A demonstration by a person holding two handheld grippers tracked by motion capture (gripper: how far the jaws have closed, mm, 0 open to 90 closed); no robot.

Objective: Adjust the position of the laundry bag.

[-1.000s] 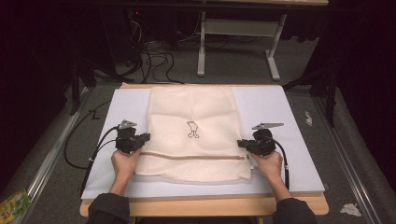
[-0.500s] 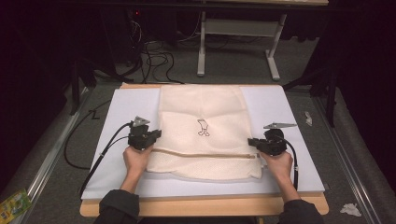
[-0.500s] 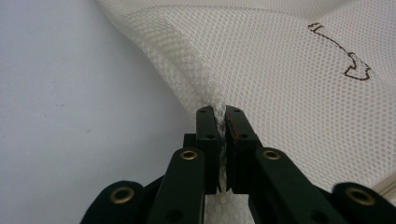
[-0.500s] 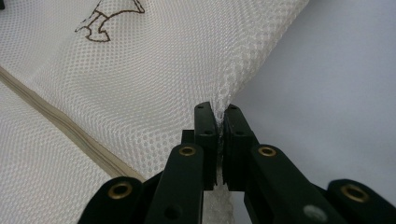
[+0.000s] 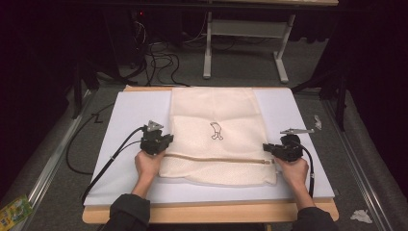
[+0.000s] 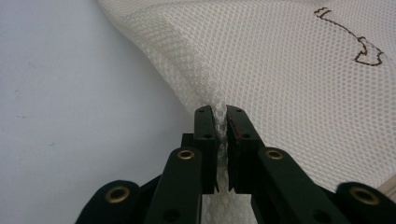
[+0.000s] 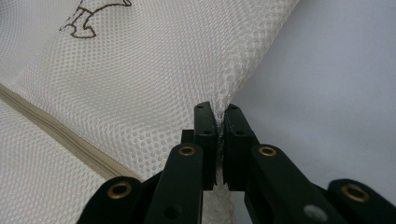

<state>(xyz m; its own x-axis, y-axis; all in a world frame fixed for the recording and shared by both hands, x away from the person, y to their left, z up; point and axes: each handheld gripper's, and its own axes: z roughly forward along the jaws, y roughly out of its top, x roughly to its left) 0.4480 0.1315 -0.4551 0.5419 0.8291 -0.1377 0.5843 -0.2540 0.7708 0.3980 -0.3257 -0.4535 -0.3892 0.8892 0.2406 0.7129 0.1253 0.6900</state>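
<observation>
Cables [image 5: 103, 161] trail off the desk's left side and lead up to the left tongs [image 5: 161, 143], which sit at the left edge of a cream mesh laundry bag [image 5: 216, 115] spread flat on the white sheet [image 5: 130, 115] that covers the desk [image 5: 202, 214]. In the left gripper view those tongs [image 6: 222, 114] have a fold of the mesh [image 6: 280, 70] caught between the jaws; the jaws have just been easing apart a little, yet the netting sits tight between the two black pads. The person's left hand [image 5: 148, 164] holds the tool from the near side.

Across the middle, the bag runs from the far edge of the sheet down toward the person, with a small dark brown embroidered figure [image 5: 216, 131] near its centre and a tan zipper [image 5: 216, 159] crossing it from side to side between the two tools. Below the zipper the mesh lies in a shallow bulge.

At the right edge, the right tongs [image 5: 268, 148] are pressed together on the bag's side seam, level with the zipper's end. The right gripper view shows them [image 7: 221, 112] pinching a ridge of mesh [image 7: 154, 70], with the zipper [image 7: 56, 128] off to one side and bare white sheet [image 7: 336, 84] on the other. The right hand [image 5: 293, 171] grips that tool.
</observation>
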